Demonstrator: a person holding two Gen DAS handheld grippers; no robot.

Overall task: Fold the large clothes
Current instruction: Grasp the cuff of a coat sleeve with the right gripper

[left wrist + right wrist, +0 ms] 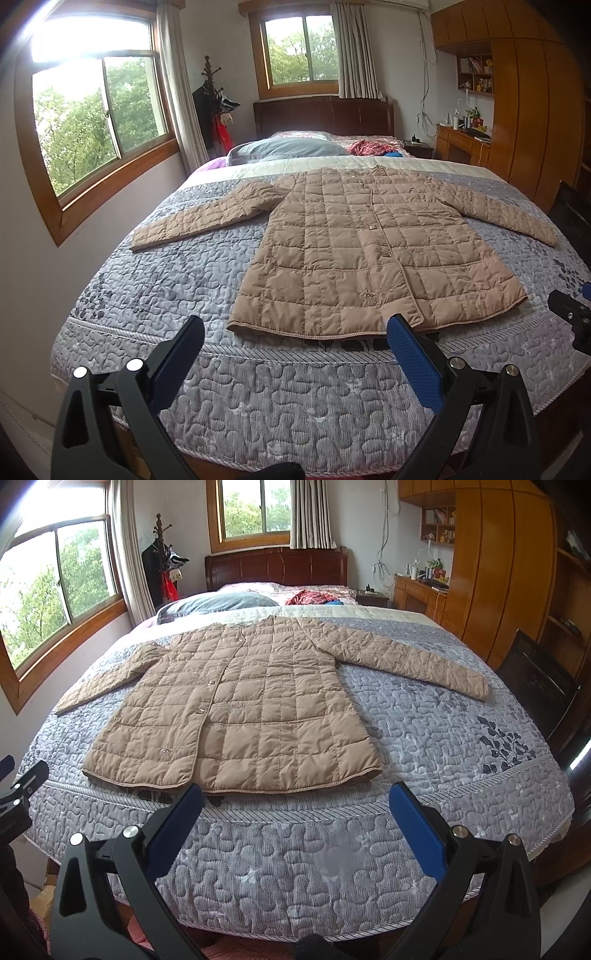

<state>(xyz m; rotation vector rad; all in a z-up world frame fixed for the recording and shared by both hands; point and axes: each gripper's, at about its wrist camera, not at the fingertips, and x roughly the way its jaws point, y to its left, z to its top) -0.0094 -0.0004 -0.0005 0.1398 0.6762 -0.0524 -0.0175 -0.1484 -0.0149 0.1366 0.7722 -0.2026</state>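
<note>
Both wrist views from the bed's (295, 398) foot, facing headboard (277, 566).

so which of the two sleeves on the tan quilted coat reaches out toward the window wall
The sleeve on the left gripper's side of the tan quilted coat; the other sleeve points toward the wooden wardrobe.

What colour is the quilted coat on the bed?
The coat is light brown (tan); the right wrist view shows it best.

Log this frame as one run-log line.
stage: pre-grasp | tan quilted coat: flat, buttoned, sleeves spread on grey patterned quilt | left tool: open, empty, short of hem | right tool: open, empty, at hem
</note>
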